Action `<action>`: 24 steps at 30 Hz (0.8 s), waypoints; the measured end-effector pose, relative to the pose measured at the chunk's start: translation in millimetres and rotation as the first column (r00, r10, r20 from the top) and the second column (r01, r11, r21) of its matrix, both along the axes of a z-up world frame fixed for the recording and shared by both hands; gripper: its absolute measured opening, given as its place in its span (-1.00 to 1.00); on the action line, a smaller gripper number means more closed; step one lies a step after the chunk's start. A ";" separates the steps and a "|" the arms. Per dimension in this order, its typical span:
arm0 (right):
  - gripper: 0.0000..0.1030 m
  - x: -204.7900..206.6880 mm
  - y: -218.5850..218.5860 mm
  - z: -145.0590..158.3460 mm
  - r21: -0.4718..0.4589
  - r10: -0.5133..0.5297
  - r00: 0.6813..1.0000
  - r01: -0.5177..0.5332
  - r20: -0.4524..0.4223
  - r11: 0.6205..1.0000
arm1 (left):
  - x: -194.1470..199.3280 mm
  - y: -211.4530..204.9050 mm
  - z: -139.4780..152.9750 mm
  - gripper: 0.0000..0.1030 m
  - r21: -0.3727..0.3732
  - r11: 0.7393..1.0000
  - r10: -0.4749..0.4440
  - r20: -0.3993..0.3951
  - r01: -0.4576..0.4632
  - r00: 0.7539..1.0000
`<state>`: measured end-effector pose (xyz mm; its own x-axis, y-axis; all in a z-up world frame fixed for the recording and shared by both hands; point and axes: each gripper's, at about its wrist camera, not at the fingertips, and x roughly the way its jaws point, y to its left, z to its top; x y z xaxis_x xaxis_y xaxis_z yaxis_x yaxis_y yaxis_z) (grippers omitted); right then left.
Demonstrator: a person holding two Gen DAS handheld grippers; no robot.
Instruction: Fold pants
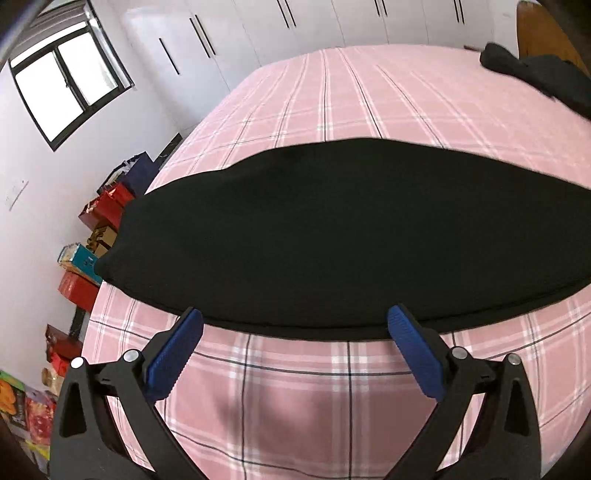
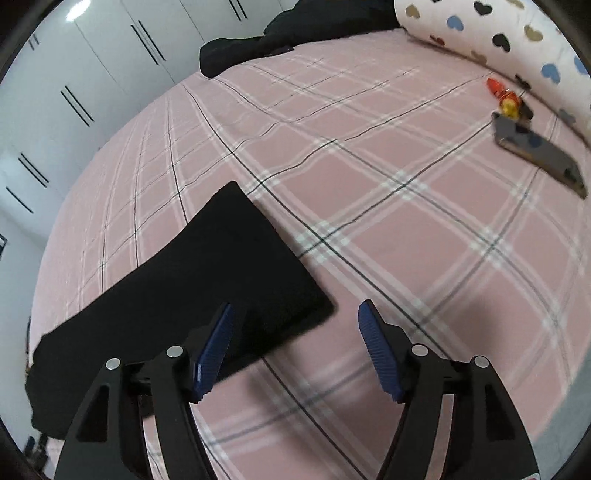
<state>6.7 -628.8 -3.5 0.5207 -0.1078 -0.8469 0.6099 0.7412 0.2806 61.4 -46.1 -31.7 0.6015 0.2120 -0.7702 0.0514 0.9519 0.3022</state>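
Note:
Black pants (image 1: 332, 236) lie flat, folded lengthwise, across a pink plaid bed (image 1: 332, 387). In the left wrist view my left gripper (image 1: 295, 317) is open and empty, its blue pads just above the pants' near edge. In the right wrist view the pants (image 2: 207, 288) end in a squared corner at the middle. My right gripper (image 2: 295, 310) is open and empty, hovering over that corner, its left pad over the cloth and its right pad over bare sheet.
A dark garment pile (image 1: 535, 74) lies at the bed's far side, also in the right wrist view (image 2: 258, 40). A phone (image 2: 539, 155), a small red and yellow toy (image 2: 504, 98) and a heart-print pillow (image 2: 498, 33) are far right. Boxes (image 1: 96, 221) stand on the floor left. White wardrobes (image 1: 295, 22) behind.

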 end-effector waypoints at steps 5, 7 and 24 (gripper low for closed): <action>0.33 15.2 6.6 -13.0 -0.012 0.004 1.000 -0.004 -0.007 1.000 | 11.2 10.1 -14.8 0.91 0.005 1.000 0.016 -0.024 -0.016 1.000; 0.33 17.4 11.0 -13.1 -0.038 0.007 1.000 -0.008 -0.014 0.999 | 10.2 14.3 -17.3 0.91 -0.001 1.000 0.028 -0.030 -0.028 0.999; -0.67 38.7 58.6 21.1 -0.100 0.067 0.998 -0.065 0.016 0.993 | 14.5 40.8 -23.9 0.91 -0.084 0.996 0.034 -0.052 -0.038 0.998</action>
<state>45.4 -570.2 17.6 0.5459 -0.1556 -0.8233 0.5536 0.8046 0.2150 75.8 -5.3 -55.6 0.5545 0.1654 -0.8156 0.0295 0.9755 0.2179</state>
